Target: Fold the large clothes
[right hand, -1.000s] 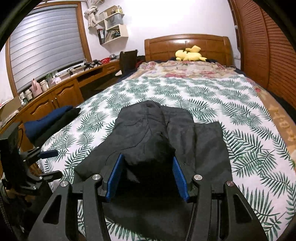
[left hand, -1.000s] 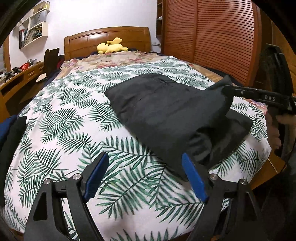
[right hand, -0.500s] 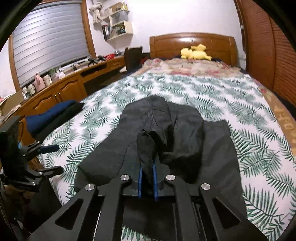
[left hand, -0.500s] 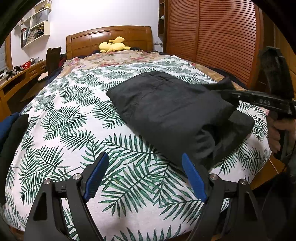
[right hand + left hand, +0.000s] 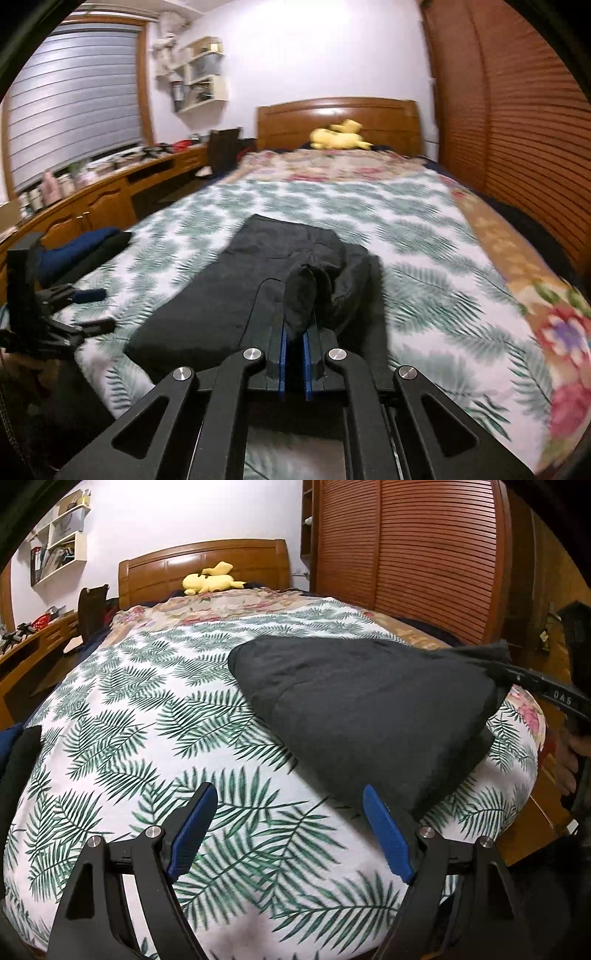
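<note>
Dark garment (image 5: 369, 709) looks like matte soft cloth, leaf-print bedspread (image 5: 155, 738) is smooth cotton-ish fabric, headboard (image 5: 207, 568) at the far end is glossy varnished wood.

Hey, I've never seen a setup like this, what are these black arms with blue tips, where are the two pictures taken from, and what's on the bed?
There is no robot: a person holds a hand-held two-finger claw in each hand, each with a wide-angle camera looking along its fingers. One picture comes from the left claw, the other from the right claw. The blue strips are the finger pads.

On the palm-leaf printed bedspread lies a dark grey, partly folded garment. The right claw is shut on a bunched edge of it and lifts it off the bedspread. The left claw is open, with nothing between its pads. A yellow plush toy lies by the wooden headboard, and folded navy and black clothes lie at the bed's edge.
</note>
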A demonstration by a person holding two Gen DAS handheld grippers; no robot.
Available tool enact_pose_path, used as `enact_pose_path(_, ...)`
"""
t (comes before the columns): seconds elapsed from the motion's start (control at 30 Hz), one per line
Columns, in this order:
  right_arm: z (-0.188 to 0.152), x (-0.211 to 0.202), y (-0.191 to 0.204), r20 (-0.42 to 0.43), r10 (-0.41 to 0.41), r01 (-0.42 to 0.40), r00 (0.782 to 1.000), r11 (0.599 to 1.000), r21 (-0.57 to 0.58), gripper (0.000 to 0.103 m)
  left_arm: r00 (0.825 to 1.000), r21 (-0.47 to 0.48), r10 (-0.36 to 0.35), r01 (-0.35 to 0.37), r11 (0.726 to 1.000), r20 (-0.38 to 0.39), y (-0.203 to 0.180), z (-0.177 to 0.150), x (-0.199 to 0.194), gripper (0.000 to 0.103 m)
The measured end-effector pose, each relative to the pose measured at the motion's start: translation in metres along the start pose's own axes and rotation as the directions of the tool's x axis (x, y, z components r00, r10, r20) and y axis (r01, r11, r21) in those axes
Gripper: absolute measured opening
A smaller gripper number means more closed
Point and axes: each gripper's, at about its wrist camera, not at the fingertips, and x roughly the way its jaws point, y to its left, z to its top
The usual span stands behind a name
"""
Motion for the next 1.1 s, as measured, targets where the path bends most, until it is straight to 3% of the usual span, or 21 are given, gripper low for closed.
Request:
enact_pose_path(0.1, -0.009, 0.003, -0.019, -0.053, -0.046, 0.048, 0.998, 0.998, 0.033, 0.006, 1.0, 0.01, -0.012, 0.012, 1.0, 0.007, -0.008, 0.003, 0.0, 0.082)
enact_pose_path(0.3, -0.01, 0.027, -0.023, -0.127, -0.04, 0.045, 0.991, 0.998, 0.035, 0.007, 0.999, 0.023, -0.03, 0.03, 0.999, 0.018, -0.02, 0.011, 0.002, 0.082)
enact_pose_path(0.4, 0.004, 0.021, -0.022, -0.106, -0.034, 0.037, 0.994, 0.999, 0.022, 0.018, 0.999, 0.03, -0.037, 0.036, 0.999, 0.028, -0.024, 0.013, 0.0, 0.082)
enact_pose_path(0.53, 0.017, 0.0, -0.023, -0.015, -0.085, 0.085, 0.996, 0.996, 0.015, 0.047, 0.999, 0.033, -0.036, 0.036, 0.999, 0.025, -0.026, 0.014, 0.002, 0.082)
enact_pose_path(0.77, 0.026, -0.001, -0.01, 0.041, 0.023, -0.024, 0.999, 1.0, 0.008, 0.048, 0.999, 0.03, -0.027, 0.026, 0.999, 0.023, -0.027, 0.015, 0.004, 0.082)
enact_pose_path(1.1, 0.024, 0.061, 0.005, -0.065, 0.093, -0.096, 0.994, 0.994, -0.048, 0.048, 0.999, 0.027, -0.027, 0.027, 0.999, 0.024, -0.028, 0.015, 0.004, 0.082)
